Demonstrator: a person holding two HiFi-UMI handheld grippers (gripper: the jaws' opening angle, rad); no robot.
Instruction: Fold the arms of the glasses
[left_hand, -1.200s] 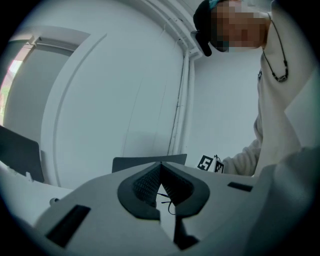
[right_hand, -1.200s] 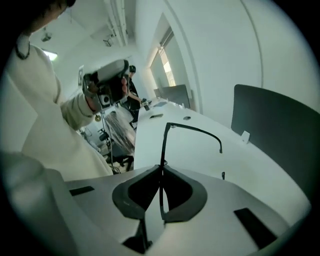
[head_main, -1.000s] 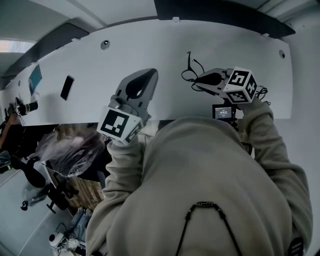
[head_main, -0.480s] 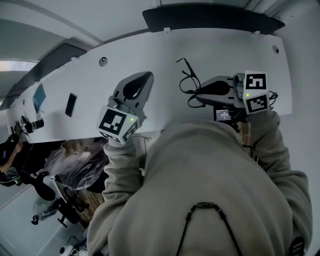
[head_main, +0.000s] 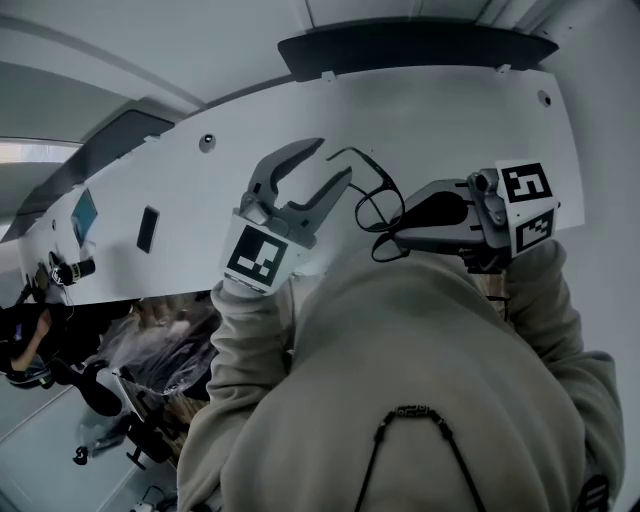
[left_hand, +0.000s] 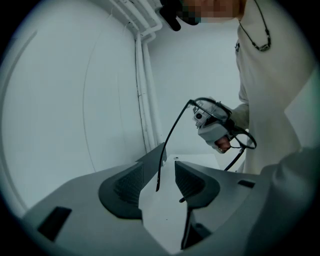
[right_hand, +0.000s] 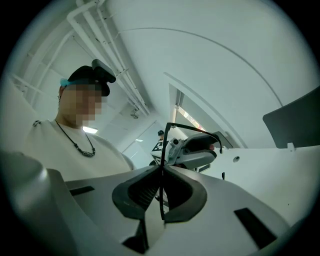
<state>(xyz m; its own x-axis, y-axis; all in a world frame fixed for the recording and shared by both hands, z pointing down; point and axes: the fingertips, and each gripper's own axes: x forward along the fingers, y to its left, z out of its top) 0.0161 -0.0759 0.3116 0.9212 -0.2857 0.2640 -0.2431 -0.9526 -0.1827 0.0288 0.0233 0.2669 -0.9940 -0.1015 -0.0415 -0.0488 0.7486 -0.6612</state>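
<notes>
The black thin-framed glasses (head_main: 378, 208) hang in the air in front of the person, above the white table (head_main: 180, 190). My right gripper (head_main: 388, 236) is shut on their frame; in the right gripper view the frame (right_hand: 161, 192) stands pinched edge-on between the pads of that gripper (right_hand: 161, 172). My left gripper (head_main: 335, 160) faces it from the left with its jaws just opened. One glasses arm (left_hand: 167, 145) runs down into the gap of the left gripper (left_hand: 169, 161), and neither pad presses on it. The other arm (left_hand: 235, 159) sticks out unfolded.
A black phone-like slab (head_main: 148, 228) and a small screen device (head_main: 85, 212) lie at the table's left. A dark panel (head_main: 420, 45) runs along the far edge. Chairs and clutter (head_main: 150, 340) sit under the left side of the table. White pipes (left_hand: 145, 75) climb the wall.
The right gripper has lifted the glasses and carried them left toward the left gripper. The left gripper has rolled, shifted toward them and gone from shut to open, with a glasses arm now between its jaws.
</notes>
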